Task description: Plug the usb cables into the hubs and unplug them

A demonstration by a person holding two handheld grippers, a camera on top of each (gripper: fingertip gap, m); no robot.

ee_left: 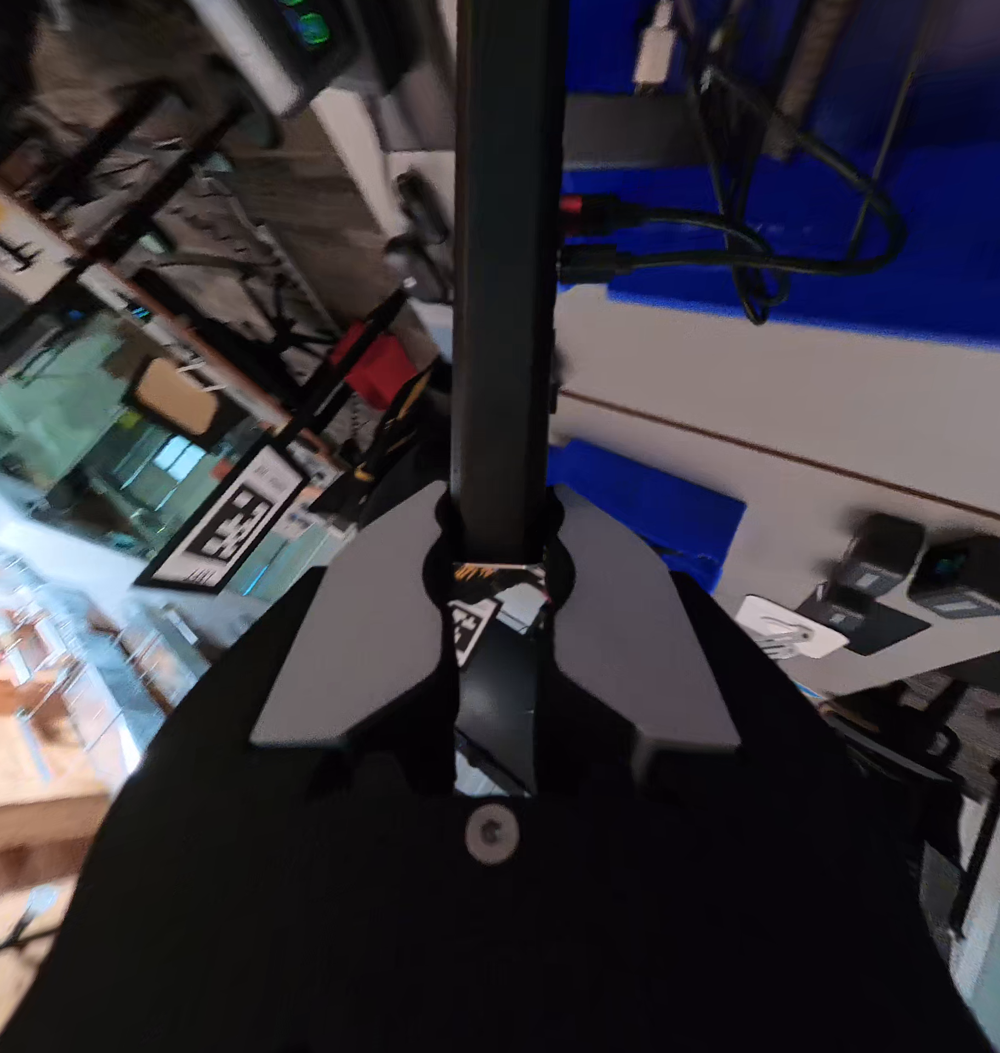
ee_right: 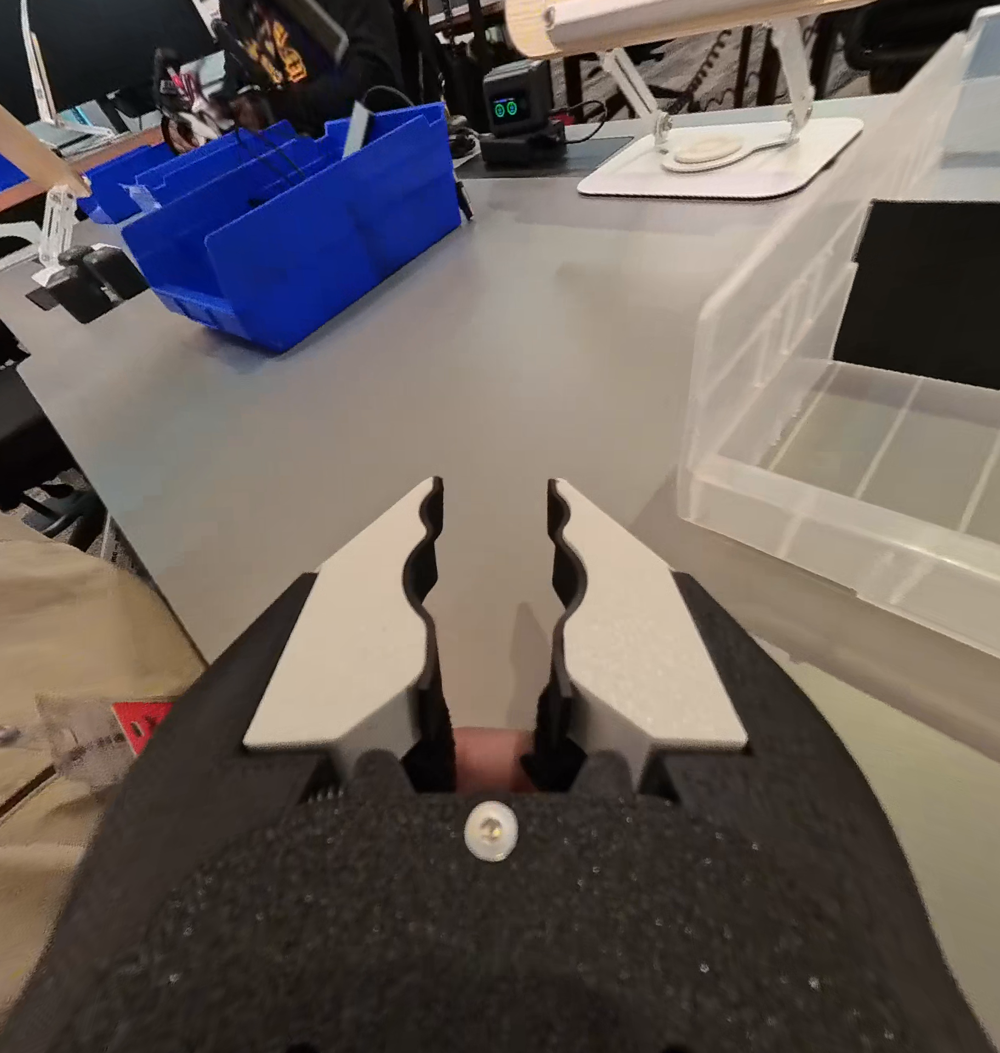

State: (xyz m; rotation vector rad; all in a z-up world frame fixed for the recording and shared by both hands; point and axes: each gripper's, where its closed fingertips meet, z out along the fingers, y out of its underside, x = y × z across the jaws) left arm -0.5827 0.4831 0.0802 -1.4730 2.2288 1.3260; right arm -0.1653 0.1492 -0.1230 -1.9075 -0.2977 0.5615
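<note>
My left gripper [ee_left: 500,501] is shut on a long dark grey USB hub [ee_left: 506,285] that reaches forward from between its fingers. A red-tipped USB plug [ee_left: 589,213] and a black USB plug [ee_left: 589,263] meet the hub's right side. Their black cables [ee_left: 816,250] loop over a blue bin [ee_left: 885,199]. A white plug [ee_left: 654,54] hangs farther off. My right gripper [ee_right: 495,490] is open and empty, low over the grey table [ee_right: 429,370]. In the right wrist view a grey hub [ee_right: 358,128] with a black cable sticks up out of the blue bin [ee_right: 292,256].
A clear plastic divided bin [ee_right: 828,456] stands close on the right. A white laptop stand [ee_right: 714,154] and a black charger with a green display [ee_right: 512,108] sit at the back. Small black boxes [ee_left: 942,575] and a white card [ee_left: 788,632] lie near the table edge. The left gripper's tips are roughly 55 cm from the right gripper's. The right gripper is farther from the white plug [ee_left: 654,54], some 55 cm, than the left, some 20 cm.
</note>
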